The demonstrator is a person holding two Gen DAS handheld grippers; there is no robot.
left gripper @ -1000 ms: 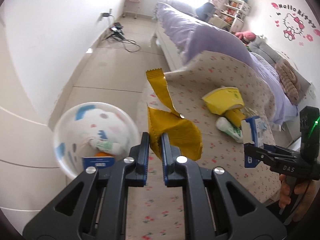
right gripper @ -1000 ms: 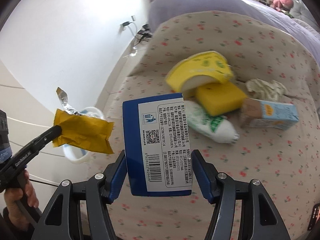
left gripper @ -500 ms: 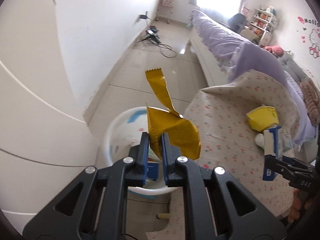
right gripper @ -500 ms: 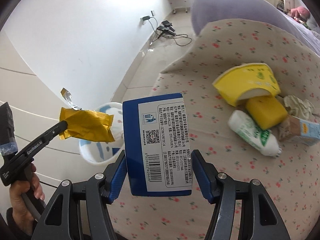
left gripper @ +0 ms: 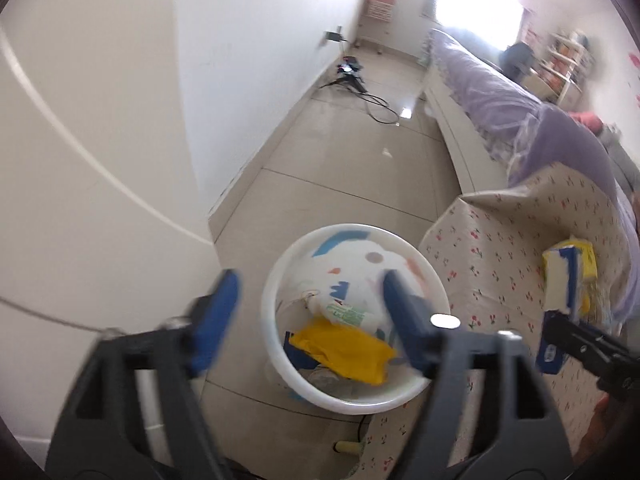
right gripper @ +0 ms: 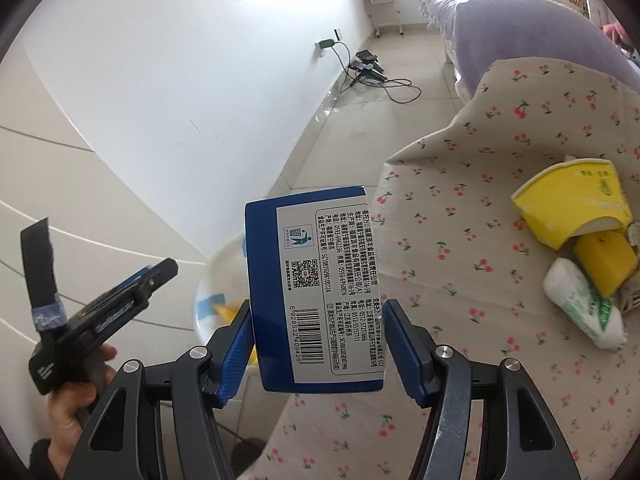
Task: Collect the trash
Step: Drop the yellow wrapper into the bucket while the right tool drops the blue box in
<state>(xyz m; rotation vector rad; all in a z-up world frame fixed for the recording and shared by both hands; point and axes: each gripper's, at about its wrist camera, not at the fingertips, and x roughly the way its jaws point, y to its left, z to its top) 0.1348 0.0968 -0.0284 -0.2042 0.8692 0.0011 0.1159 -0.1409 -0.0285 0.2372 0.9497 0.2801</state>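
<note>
My left gripper (left gripper: 310, 300) is open and empty, right above the white trash bin (left gripper: 276, 344) on the floor. The yellow wrapper (left gripper: 340, 350) lies inside the bin, with a small white bottle (left gripper: 348, 314). My right gripper (right gripper: 316, 344) is shut on a blue carton (right gripper: 316, 300) and holds it upright above the table's left edge; the carton also shows in the left wrist view (left gripper: 560, 292). The bin shows behind the carton in the right wrist view (right gripper: 216, 280). The left gripper shows at the left there (right gripper: 136, 292).
The floral-cloth table (right gripper: 500, 280) holds a yellow paper cup (right gripper: 568, 204), a yellow sponge (right gripper: 604, 260) and a white bottle (right gripper: 584, 304). A white wall (left gripper: 100, 160) stands left of the bin. A purple-covered bed (left gripper: 512, 96) and floor cables (left gripper: 360, 88) lie beyond.
My left gripper moved left over the bin and opened; the yellow wrapper dropped into the bin. My right gripper carried the blue carton leftward toward the table edge.
</note>
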